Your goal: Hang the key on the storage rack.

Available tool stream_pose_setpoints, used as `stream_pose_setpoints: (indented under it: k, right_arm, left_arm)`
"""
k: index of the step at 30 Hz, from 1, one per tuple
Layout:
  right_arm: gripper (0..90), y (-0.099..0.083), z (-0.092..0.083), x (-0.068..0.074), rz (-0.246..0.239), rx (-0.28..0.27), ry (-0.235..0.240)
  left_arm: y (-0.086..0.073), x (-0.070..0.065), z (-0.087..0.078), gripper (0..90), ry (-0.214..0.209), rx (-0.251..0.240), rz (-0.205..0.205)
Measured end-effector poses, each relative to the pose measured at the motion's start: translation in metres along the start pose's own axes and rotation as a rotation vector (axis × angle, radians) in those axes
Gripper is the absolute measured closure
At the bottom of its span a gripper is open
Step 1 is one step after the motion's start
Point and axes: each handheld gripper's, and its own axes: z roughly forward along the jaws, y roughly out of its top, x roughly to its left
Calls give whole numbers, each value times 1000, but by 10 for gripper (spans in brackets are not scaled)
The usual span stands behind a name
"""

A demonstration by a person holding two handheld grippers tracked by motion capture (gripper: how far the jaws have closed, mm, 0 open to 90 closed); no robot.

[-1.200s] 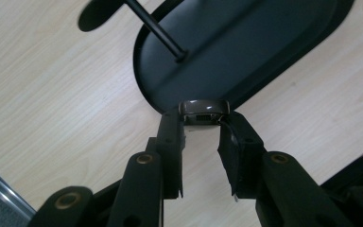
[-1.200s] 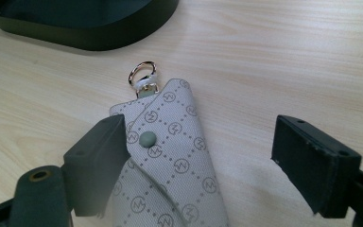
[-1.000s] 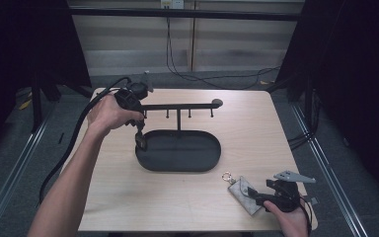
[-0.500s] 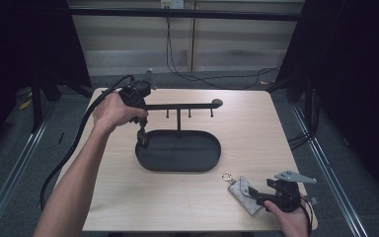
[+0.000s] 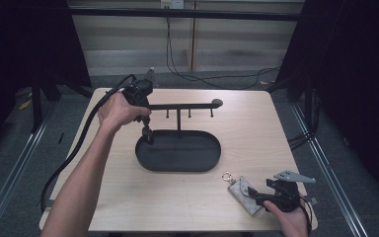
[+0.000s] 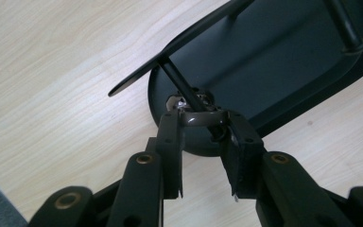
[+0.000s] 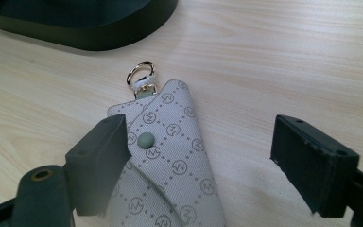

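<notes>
Right hand-held gripper (image 7: 196,161) open, key pouch (image 7: 170,161) between jaws

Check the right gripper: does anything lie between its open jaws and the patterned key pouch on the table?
Nothing visible does. The right gripper is open, its jaws either side of the key pouch, which lies flat on the table, ring toward the black tray.

The left gripper (image 6: 203,137) was clamped on a small brown metal ring (image 6: 202,117), over the rounded end of the black oval tray (image 6: 283,61), beside a slanting rod (image 6: 182,85).
</notes>
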Motion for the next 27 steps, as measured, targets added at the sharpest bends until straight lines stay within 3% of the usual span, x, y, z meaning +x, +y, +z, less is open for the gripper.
stream_pose_setpoints:
  k: [3,7,10,14,16,19,22,24,26,27]
  right_arm:
    - [196,0,0,1,2,0,-1]
    - [196,0,0,1,1,1,-1]
    - [196,0,0,0,3,0,-1]
    - [196,0,0,-1,7,0,0]
    - [195,0,0,-1,11,-2,-2]
    - [195,0,0,-2,13,-1,-4]
    - [195,-1,-1,-1,14,0,-8]
    - [195,-1,-1,-1,10,-2,-8]
    - [195,-1,-2,-2,13,-3,-7]
    - [195,-1,-2,-2,11,-3,-6]
  left_arm:
    - [1,-3,1,705,22,-18,-5]
    - [1,0,2,697,11,-32,-20]
    - [-1,2,1,572,20,-59,-37]
    - [-6,2,-3,467,-13,-120,-38]
    - [-11,4,-6,440,-41,-167,-38]
    - [-17,7,-8,383,-26,-193,-37]
    - [-27,12,-11,351,-37,-246,-42]
    - [-37,16,-14,342,-42,-316,-65]
    - [-46,18,-14,319,-20,-315,-52]
    - [-50,18,-12,288,-37,-318,-63]
